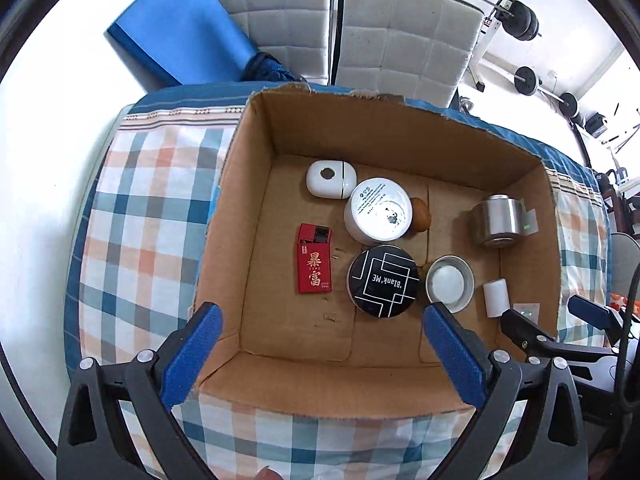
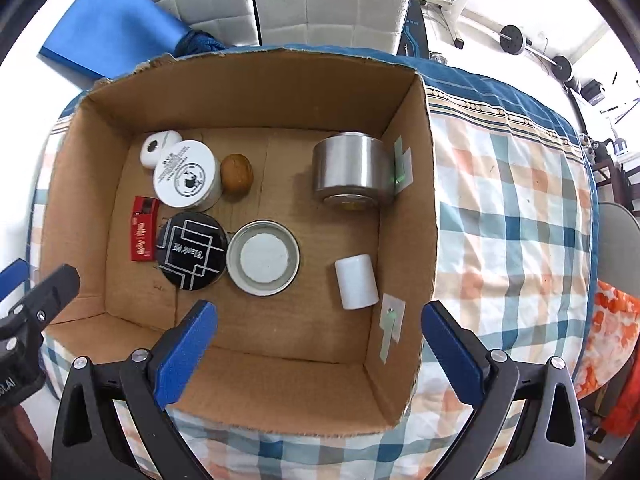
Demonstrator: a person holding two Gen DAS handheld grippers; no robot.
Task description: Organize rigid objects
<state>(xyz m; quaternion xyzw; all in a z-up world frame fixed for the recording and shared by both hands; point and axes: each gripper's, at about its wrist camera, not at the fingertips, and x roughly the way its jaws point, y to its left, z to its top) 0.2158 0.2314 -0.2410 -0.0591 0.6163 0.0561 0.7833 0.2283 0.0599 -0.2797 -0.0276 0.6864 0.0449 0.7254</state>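
Observation:
An open cardboard box (image 1: 400,132) (image 2: 256,88) holds a white oval case (image 1: 331,179), a white jar (image 1: 378,210), a brown egg-shaped piece (image 2: 237,176), a red pack (image 1: 314,258), a black round tin (image 1: 384,281), a metal lid (image 2: 263,258), a white cylinder (image 2: 356,287) and a steel can (image 2: 352,170). My left gripper (image 1: 323,310) hangs open above the box's near left part, over the pack and tin, holding nothing. My right gripper (image 2: 319,307) is open above the near right corner, close to the cylinder, also holding nothing.
The box rests on a checked cloth (image 1: 148,208) with blue borders. Two grey padded chairs (image 1: 404,32) and a blue mat (image 1: 180,28) stand behind it. Barbell weights (image 1: 526,80) lie at the back right. An orange patterned fabric (image 2: 612,320) is at the right edge.

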